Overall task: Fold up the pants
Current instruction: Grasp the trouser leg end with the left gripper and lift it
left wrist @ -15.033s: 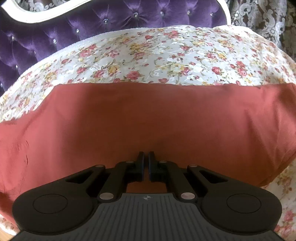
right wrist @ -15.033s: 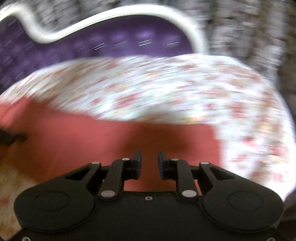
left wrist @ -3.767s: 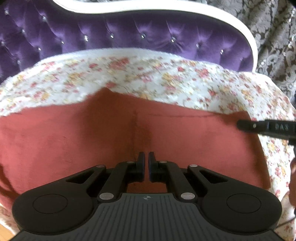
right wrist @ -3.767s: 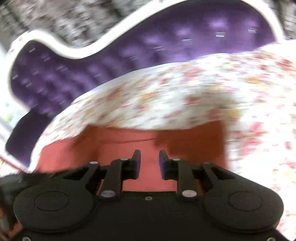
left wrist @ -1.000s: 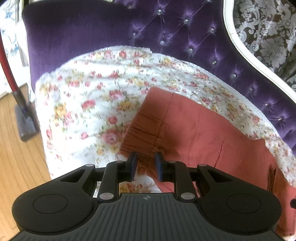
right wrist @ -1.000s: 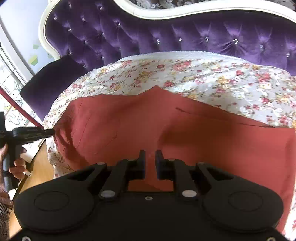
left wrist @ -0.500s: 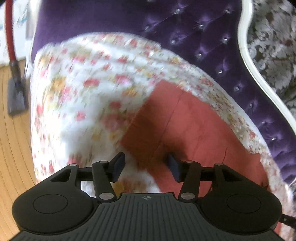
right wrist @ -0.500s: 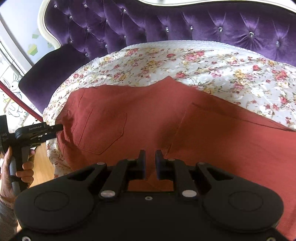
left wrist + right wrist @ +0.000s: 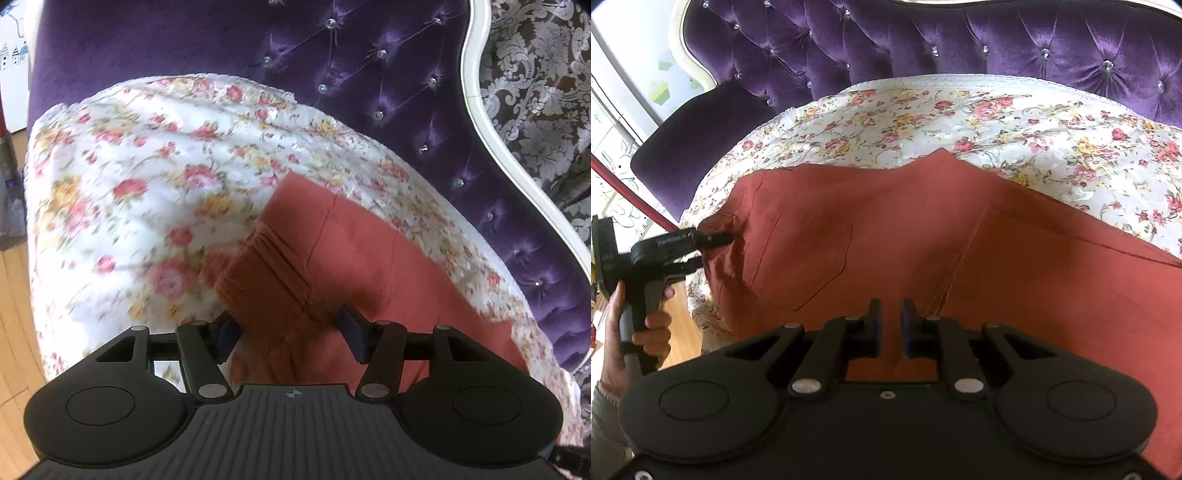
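Note:
Rust-red pants (image 9: 923, 221) lie spread over a floral cover (image 9: 1015, 122) on a purple tufted sofa, back pocket (image 9: 801, 258) facing up. In the left wrist view the ribbed waistband end (image 9: 273, 273) runs in between the wide-spread fingers of my left gripper (image 9: 288, 328), which is open; the pads do not press on the cloth. From the right wrist view the left gripper (image 9: 709, 251) sits at the pants' left edge, held by a hand (image 9: 646, 325). My right gripper (image 9: 888, 328) is low over the pants' middle, its narrow jaws shut on a fold of the red cloth.
The sofa's purple backrest (image 9: 960, 40) with a white frame (image 9: 491, 129) rises behind the cover. A purple armrest (image 9: 687, 147) closes the left end. Wooden floor (image 9: 11, 332) lies beyond the cover's hanging edge. A red pole (image 9: 631, 199) leans at the left.
My left gripper's jaws went from nearly shut to wide apart and came down closer over the waistband end. The right wrist view shifted so the back pocket shows; its jaws kept the same narrow gap.

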`<state>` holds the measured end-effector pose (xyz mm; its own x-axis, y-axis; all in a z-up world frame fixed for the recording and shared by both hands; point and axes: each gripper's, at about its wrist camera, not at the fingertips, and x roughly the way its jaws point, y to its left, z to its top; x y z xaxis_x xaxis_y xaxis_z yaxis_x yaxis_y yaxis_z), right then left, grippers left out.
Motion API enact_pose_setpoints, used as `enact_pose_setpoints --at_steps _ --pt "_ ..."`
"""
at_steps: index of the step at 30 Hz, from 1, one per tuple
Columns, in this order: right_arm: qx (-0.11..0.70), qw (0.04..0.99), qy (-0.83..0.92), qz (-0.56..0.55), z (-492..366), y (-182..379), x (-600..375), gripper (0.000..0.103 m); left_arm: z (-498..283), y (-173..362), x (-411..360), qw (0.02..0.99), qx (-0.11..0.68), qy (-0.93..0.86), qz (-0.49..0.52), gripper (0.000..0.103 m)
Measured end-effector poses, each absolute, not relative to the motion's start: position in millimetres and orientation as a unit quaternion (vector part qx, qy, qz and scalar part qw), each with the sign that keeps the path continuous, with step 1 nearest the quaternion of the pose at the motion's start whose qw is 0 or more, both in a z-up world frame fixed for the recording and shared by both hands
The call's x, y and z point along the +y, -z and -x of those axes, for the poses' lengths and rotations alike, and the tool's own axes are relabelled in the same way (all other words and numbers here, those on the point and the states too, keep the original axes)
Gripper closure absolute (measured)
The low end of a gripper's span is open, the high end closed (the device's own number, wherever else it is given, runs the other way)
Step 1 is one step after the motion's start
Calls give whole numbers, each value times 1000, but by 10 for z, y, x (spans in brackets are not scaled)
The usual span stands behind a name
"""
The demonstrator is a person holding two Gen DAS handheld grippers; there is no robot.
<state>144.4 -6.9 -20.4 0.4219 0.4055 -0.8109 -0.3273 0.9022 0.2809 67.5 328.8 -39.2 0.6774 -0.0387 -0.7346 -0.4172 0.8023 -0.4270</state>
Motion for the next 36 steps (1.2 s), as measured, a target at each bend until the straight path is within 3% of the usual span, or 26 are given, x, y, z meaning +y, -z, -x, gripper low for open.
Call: enact_pose_setpoints --at_steps 4,5,8,18,26,36 --pt "490 843 -218 -44 -1454 201 -88 81 -850 379 3295 869 391 -119 281 50" --pt "490 843 -217 -45 -1457 201 -96 81 -876 361 3274 871 392 -125 270 65" --pt "488 845 -211 -49 -1465 214 -141 81 -899 278 3200 880 389 -128 240 77" --pt "508 837 -198 -54 -1404 513 -248 81 -760 -599 2781 918 346 -94 171 79" --pt "489 843 -210 -78 -1316 503 -371 81 -695 -1266 1852 949 308 -39 62 80" --pt "461 862 -167 -126 -1038 315 -1154 81 -793 -1295 295 949 306 83 -3 80"
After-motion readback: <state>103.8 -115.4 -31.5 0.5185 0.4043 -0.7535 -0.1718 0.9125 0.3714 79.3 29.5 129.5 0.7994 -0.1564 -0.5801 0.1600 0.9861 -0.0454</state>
